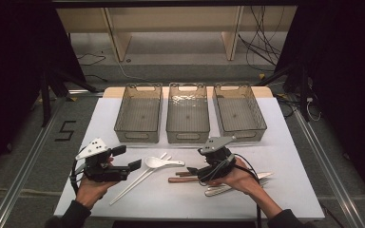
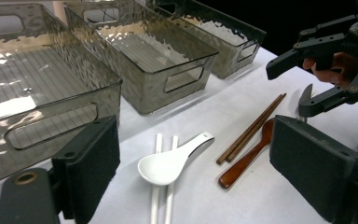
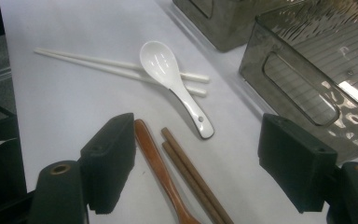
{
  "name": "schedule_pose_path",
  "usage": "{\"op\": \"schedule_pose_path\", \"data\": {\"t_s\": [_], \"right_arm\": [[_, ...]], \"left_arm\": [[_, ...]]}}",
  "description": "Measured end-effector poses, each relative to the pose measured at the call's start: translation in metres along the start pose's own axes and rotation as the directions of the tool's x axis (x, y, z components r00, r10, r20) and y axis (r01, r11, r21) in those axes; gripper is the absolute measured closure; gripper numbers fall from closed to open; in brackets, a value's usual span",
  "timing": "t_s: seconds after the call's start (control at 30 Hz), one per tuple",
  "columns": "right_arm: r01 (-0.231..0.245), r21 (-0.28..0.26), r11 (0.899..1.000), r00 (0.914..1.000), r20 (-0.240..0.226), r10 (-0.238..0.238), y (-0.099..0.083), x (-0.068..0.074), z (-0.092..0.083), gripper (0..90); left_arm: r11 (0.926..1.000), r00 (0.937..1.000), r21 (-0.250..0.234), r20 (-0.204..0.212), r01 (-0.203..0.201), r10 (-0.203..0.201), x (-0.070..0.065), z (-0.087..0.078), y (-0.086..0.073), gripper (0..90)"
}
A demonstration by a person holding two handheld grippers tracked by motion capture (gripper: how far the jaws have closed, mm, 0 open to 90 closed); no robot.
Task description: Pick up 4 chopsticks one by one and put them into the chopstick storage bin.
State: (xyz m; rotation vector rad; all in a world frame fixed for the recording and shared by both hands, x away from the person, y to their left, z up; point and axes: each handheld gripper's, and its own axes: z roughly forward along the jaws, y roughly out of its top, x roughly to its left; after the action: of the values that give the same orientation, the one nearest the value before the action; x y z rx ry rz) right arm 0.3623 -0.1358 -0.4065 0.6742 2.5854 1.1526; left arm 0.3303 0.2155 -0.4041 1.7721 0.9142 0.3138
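White ceramic spoon (image 1: 163, 162) and white chopsticks (image 1: 138, 180) lie on the table (image 1: 294, 156) between the two grippers; wooden spoon (image 1: 183, 179), wooden chopsticks (image 1: 185, 173) and some metal cutlery (image 1: 237, 186) sit under and beside the right hand. High view: three clear bins (image 1: 139, 113) (image 1: 187, 113) (image 1: 240, 111) in a row at the far side, all empty. Judgement: sorting not begun, every utensil left to move. Left gripper (image 1: 127, 158) hovers just left of the white spoon, jaws spread wide, nothing held. Right gripper (image 1: 196, 167) hovers over the wooden pieces, also spread wide and empty.

Left gripper view: white spoon (image 2: 170, 161) lies across the white chopsticks (image 2: 163, 196), bowl toward the camera, handle pointing away and right toward the wooden chopsticks (image 2: 251, 129). Wooden spoon (image 2: 244, 158) runs parallel to these. Right gripper (image 2: 307, 79) hangs above their far end.

Right gripper view: white spoon (image 3: 175, 84) centred ahead of the jaws, bowl up and far, handle end near, long axis diagonal, crossing the white chopsticks (image 3: 116, 65). Wooden spoon (image 3: 161, 172) and wooden chopsticks (image 3: 191, 179) run between the jaws, untouched.
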Motion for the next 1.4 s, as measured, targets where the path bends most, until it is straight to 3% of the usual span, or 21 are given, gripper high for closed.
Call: {"op": "schedule_pose_path", "data": {"t_s": [0.23, 0.37, 0.43, 0.5, 0.53, 0.6, 0.77, 0.8, 0.9, 1.03, 1.23, 1.4], "right_arm": [[0.023, 0.063, 0.998, 0.9997, 0.004, -0.023, 0.001, -0.005, 0.006, 29.0], [0.061, 0.131, 0.989, 0.9979, 0.011, -0.063, 0.002, -0.011, 0.011, 31.6], [0.093, 0.178, 0.98, 0.9951, 0.016, -0.097, 0.001, -0.017, 0.017, 34.3], [0.096, 0.191, 0.977, 0.9949, 0.012, -0.1, 0.0, -0.019, 0.019, 35.6], [0.119, 0.228, 0.966, 0.9923, 0.006, -0.124, 0.0, -0.023, 0.023, 37.0], [0.127, 0.248, 0.96, 0.9911, 0.006, -0.133, 0.0, -0.025, 0.025, 37.8], [0.129, 0.329, 0.935, 0.9913, -0.016, -0.131, -0.003, -0.04, 0.033, 41.7], [0.133, 0.355, 0.926, 0.991, -0.035, -0.129, -0.005, -0.046, 0.035, 43.3], [0.139, 0.371, 0.918, 0.9902, -0.039, -0.134, -0.008, -0.05, 0.037, 44.2], [0.147, 0.411, 0.9, 0.9891, -0.047, -0.14, -0.012, -0.054, 0.036, 46.6], [0.153, 0.444, 0.883, 0.988, -0.052, -0.146, -0.018, -0.059, 0.034, 47.7], [0.153, 0.458, 0.876, 0.9881, -0.054, -0.144, -0.022, -0.061, 0.035, 48.3]], "left_arm": [[0.9999, 1.0, 0.011, 0.002, 0.004, -0.004, 0.0, 0.001, 0.0, 15.4], [0.9999, 1.0, 0.014, 0.003, 0.001, -0.001, 0.0, 0.001, 0.0, 15.4], [0.9999, 1.0, 0.011, 0.005, 0.002, -0.002, 0.0, 0.001, 0.0, 15.4], [0.9999, 1.0, 0.011, 0.006, 0.003, -0.003, 0.0, 0.001, 0.0, 15.4], [0.9999, 1.0, 0.011, 0.005, 0.003, -0.003, 0.0, 0.001, 0.0, 15.4], [0.9999, 1.0, 0.011, 0.006, 0.002, -0.002, 0.0, 0.001, 0.0, 15.4], [1.0, 1.0, 0.009, 0.007, -0.002, 0.002, -0.001, 0.001, 0.0, 15.4], [1.0, 1.0, 0.009, 0.007, -0.002, 0.002, -0.001, 0.001, 0.0, 15.4], [1.0, 0.9999, 0.008, 0.01, -0.002, 0.001, -0.001, 0.0, 0.001, 15.4], [1.0, 0.9999, 0.008, 0.011, -0.001, 0.001, -0.001, 0.0, 0.001, 15.4], [0.9999, 0.9999, 0.012, 0.016, -0.005, 0.005, -0.002, 0.001, 0.001, 15.4], [0.9998, 0.9999, 0.016, 0.016, -0.007, 0.006, -0.001, 0.001, 0.001, 15.4]]}}
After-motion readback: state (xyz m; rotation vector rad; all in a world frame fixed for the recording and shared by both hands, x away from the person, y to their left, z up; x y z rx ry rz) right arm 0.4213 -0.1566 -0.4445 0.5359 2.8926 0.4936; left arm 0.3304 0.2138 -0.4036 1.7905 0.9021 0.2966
